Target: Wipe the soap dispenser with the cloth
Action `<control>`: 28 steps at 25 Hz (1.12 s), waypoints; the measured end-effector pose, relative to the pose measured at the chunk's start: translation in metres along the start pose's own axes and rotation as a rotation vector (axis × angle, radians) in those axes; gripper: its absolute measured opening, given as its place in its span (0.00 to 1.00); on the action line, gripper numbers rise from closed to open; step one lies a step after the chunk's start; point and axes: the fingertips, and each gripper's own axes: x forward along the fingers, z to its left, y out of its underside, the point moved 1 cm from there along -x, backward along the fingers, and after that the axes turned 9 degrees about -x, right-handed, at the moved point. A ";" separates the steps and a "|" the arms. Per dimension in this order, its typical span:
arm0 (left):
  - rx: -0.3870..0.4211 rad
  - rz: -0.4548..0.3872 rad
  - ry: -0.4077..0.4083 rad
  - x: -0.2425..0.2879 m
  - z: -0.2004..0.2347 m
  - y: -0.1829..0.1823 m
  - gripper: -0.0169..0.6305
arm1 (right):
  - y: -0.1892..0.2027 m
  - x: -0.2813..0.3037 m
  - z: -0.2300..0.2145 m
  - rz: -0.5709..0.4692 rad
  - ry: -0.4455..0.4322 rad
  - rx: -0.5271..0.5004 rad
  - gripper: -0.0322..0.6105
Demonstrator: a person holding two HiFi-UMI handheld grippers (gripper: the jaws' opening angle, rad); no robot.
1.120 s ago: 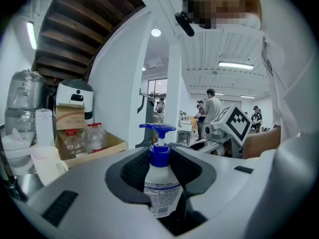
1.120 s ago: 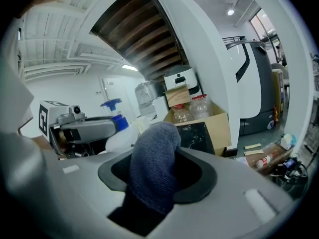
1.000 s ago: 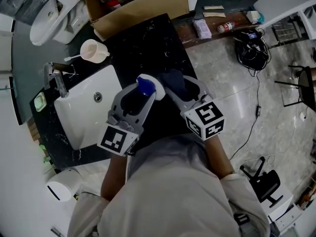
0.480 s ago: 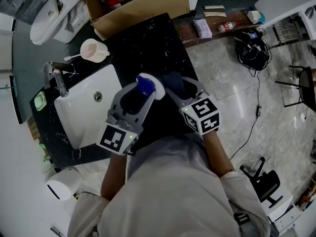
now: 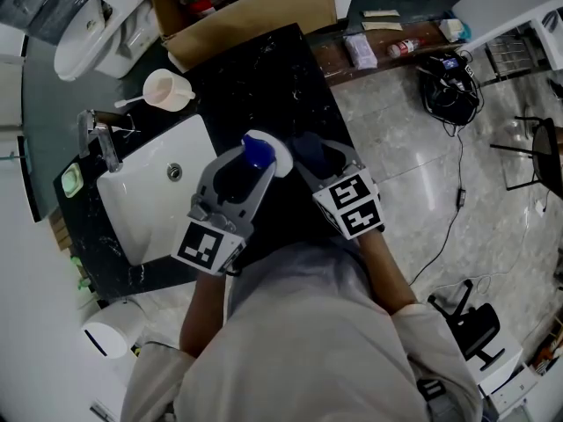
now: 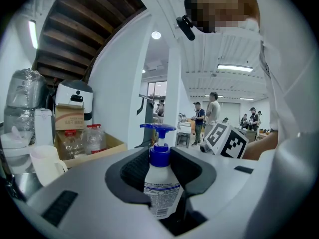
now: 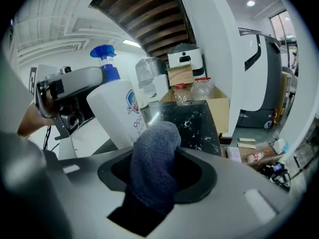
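Head view, left gripper (image 5: 249,167): it is held over the black counter (image 5: 264,69), just beside the sink (image 5: 145,209). The soap dispenser (image 5: 264,154) is clamped between its jaws with the blue pump uppermost.
Head view, right gripper (image 5: 318,158): it is set just beside the left one. The dark blue cloth (image 5: 308,146) is pinched at its tip, close against the dispenser's side.
Left gripper view, jaws: they are closed on the dispenser's white body below the blue collar, and the bottle is kept upright. Whether its base is off the counter cannot be told.
Left gripper view, surroundings: a cardboard box (image 6: 79,151) of bottles is seen behind. The right gripper's marker cube is seen at the right.
Right gripper view, jaws: they are closed on the cloth, which is bunched into a wad standing out past them.
Right gripper view, dispenser: its white body is seen directly behind the wad. Contact looks likely low on its side but cannot be confirmed.
Done so far: both things are grasped and have been brought together.
Left to do: the wiping is judged to be starting or under way. How much of the surface has been covered cannot be read. Passes over the body and the pump probably remain.
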 end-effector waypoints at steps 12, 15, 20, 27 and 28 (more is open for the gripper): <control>0.012 -0.032 -0.004 0.001 0.003 -0.002 0.23 | -0.002 -0.007 0.012 0.018 -0.025 -0.029 0.33; 0.011 -0.030 -0.001 0.000 0.001 -0.002 0.23 | 0.001 -0.009 0.012 0.012 -0.019 -0.038 0.34; 0.010 -0.044 0.003 0.001 0.001 -0.004 0.23 | -0.002 -0.013 0.012 0.007 -0.015 -0.044 0.34; 0.009 -0.050 0.008 0.001 0.001 -0.003 0.23 | -0.010 -0.023 0.016 -0.015 -0.021 -0.028 0.34; 0.008 -0.050 0.009 0.001 0.001 -0.003 0.23 | -0.010 -0.024 0.016 -0.018 -0.024 -0.026 0.34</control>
